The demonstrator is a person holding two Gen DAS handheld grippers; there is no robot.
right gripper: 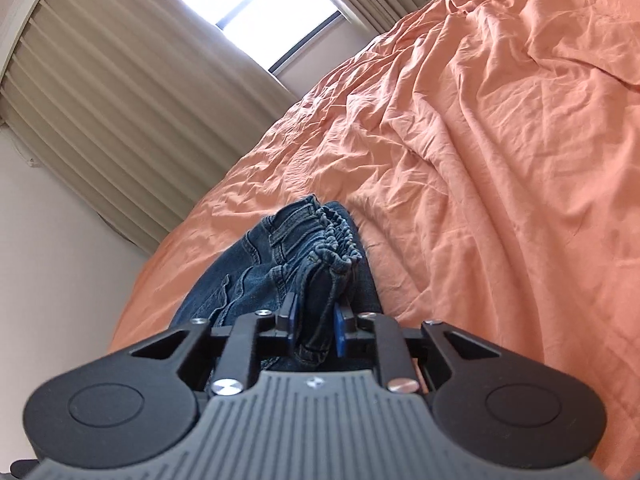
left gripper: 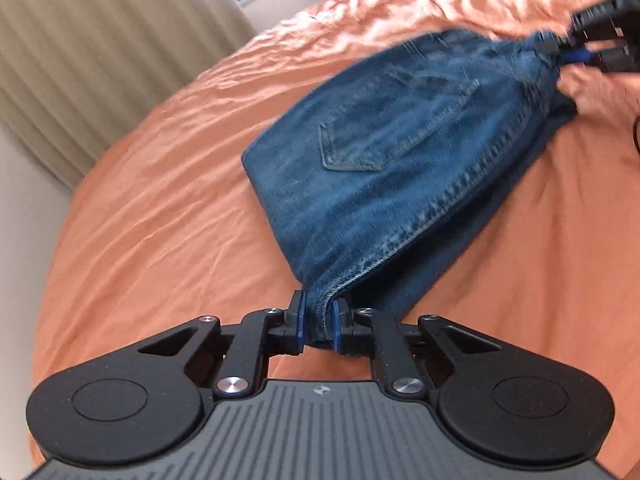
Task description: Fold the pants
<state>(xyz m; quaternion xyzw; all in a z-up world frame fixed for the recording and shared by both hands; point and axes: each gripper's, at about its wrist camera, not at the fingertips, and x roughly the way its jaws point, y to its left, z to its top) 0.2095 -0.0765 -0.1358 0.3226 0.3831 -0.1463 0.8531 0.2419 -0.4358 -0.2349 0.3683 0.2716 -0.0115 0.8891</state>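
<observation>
Blue denim pants (left gripper: 392, 152) lie folded into a short stack on the orange bed sheet (left gripper: 160, 200), back pocket facing up. My left gripper (left gripper: 319, 322) is shut on the near seam corner of the pants. My right gripper (left gripper: 576, 50) shows at the top right of the left wrist view, shut on the bunched far end. In the right wrist view my right gripper (right gripper: 316, 330) is shut on the gathered waistband of the pants (right gripper: 280, 264). The cloth between the two grippers is pulled taut and slightly lifted.
The wrinkled orange sheet (right gripper: 480, 160) covers the whole bed. Beige curtains (right gripper: 120, 100) and a bright window (right gripper: 272, 8) stand beyond the bed's far edge. A pale wall (left gripper: 24, 200) lies to the left.
</observation>
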